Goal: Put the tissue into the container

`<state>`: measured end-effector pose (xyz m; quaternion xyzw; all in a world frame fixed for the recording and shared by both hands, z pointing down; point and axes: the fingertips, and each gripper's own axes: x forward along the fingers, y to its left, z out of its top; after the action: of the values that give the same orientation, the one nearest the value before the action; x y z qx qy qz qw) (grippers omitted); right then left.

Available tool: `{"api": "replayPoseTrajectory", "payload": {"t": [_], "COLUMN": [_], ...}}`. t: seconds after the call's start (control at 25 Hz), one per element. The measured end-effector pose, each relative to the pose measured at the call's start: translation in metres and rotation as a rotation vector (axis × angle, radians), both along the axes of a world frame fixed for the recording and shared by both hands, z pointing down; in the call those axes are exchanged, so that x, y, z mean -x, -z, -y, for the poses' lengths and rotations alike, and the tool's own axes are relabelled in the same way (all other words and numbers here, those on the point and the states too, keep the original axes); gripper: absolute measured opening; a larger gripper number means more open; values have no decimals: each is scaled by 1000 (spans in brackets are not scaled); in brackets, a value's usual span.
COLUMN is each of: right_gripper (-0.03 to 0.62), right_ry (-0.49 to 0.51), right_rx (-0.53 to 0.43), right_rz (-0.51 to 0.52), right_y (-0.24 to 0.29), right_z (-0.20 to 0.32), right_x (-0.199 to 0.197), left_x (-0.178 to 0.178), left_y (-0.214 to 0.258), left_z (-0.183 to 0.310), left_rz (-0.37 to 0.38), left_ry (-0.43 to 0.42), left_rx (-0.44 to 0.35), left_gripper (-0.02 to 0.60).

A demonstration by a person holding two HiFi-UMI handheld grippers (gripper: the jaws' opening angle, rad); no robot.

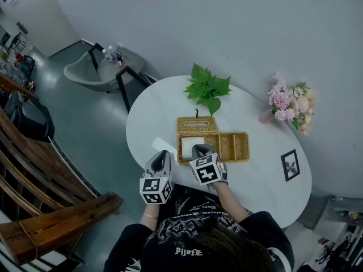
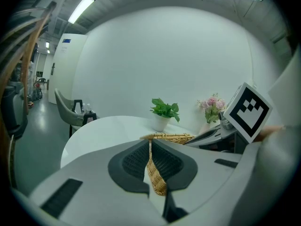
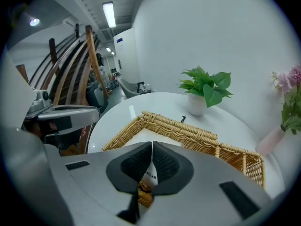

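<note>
Mostly done: the tissue (image 1: 190, 147) already lies in the left compartment of the basket (image 1: 233, 147) on the counter (image 1: 255, 180). The lid (image 1: 197, 124) is open behind it and the right compartment is bare. Your right gripper (image 1: 199, 148) is over the pack's near end. Its fingers (image 3: 167, 166) are clenched tip to tip with white printed wrapper in the slit between them, so I read a pinch on the wrapper, not a release. Your left gripper (image 1: 165, 153) sits at the basket's near left corner, its fingers (image 2: 134, 161) likewise clenched with a strip of wicker wall between them; I judge it to be steadying the basket. Left to do, on this reading: let go of the pack and lift both grippers away. Not resolved: the right gripper covers the pack's near end in the head view, so you cannot confirm that it lies flat or fully below the rim. The wrapper print is too small to read. It is also uncertain whether either pinch is firm or the material merely shows through the slit.
</note>
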<state>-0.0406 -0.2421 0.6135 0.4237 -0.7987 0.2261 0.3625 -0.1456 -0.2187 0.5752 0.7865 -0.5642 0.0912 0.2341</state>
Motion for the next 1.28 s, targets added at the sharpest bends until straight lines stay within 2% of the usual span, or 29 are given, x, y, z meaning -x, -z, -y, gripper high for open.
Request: {"api": "replayPoseTrajectory", "payload": {"t": [0.2,0.48,0.76,1.0,1.16,1.28], "right_gripper": [39,52,57,55,47,28], "right_ry": [19,-4,-61,-140,-169,-184], "right_rx": [19,34,-31,-143,-207,-220], "right_rz": [-31,-1,38,72,78,66], "right_y": [-5,-1,15,32,41,38], "right_z": [-2,-5,-2,-1,-6,-9], "right_x": [2,0,-14,-30,-35,-38], "left_x": [2,2,-8,-21,-29,-35], "left_y": [1,1,9,15,14,13], "left_z": [-1,-5,0,4,2,0], "left_rz": [4,6,2,17,19,18], "left_ry": [1,-10,-62,-127,-165,-189], "left_rx": [-5,-8,-34,-64,-71,-76], "left_gripper": [34,34,34,34,34,34]}}
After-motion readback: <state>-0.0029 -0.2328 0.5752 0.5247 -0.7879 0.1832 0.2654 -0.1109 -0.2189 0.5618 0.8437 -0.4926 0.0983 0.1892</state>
